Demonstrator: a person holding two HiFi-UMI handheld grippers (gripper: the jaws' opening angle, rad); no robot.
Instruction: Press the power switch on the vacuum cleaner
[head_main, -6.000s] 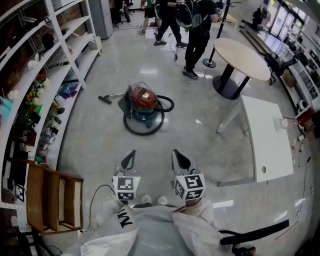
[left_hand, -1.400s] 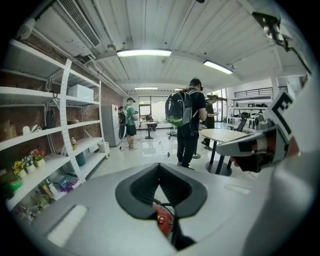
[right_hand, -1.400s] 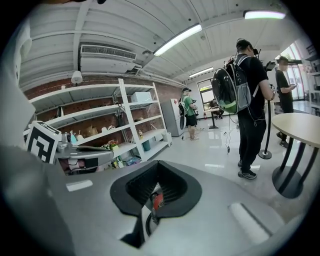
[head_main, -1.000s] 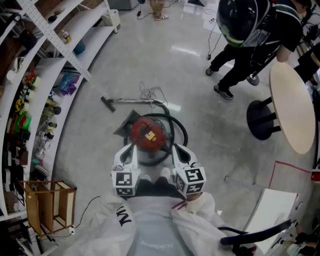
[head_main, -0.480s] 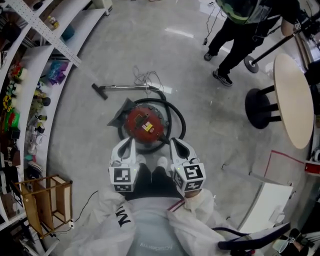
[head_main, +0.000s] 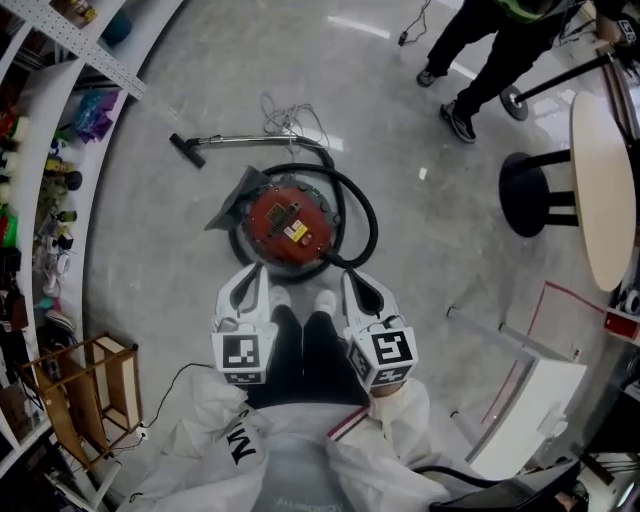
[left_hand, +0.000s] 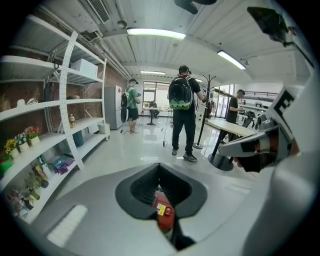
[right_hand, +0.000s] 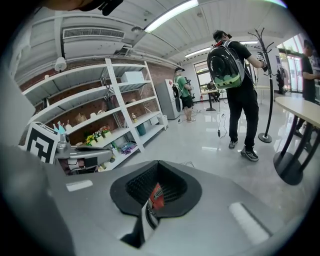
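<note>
– Vacuum cleaner (head_main: 288, 228) dead centre of the head view, round red top with a yellow label, sitting on the grey floor just above the wearer's white shoes (head_main: 325, 301)
– And the tongs?
– Left gripper (head_main: 245, 292) is low and just left of the machine, right gripper (head_main: 362, 296) low and just right of it. Both point up the frame towards it, neither touching it. Each gripper's own view shows its jaws pressed together with nothing held; only a sliver of the red body peeks through the slit
– What's round the machine?
– Black hose (head_main: 374, 222) looping round its right side. Metal tube (head_main: 255, 140) lying flat above it, nozzle at the left end, and a loose cord (head_main: 290, 115) bundled just above that
– Further out?
– White shelves (head_main: 45, 140) full of small items down the left edge, wooden rack (head_main: 75, 395) at lower left, round table (head_main: 605, 180) at the right edge, and a person's legs (head_main: 490, 55) in dark trousers at upper right, well apart from the vacuum
</note>
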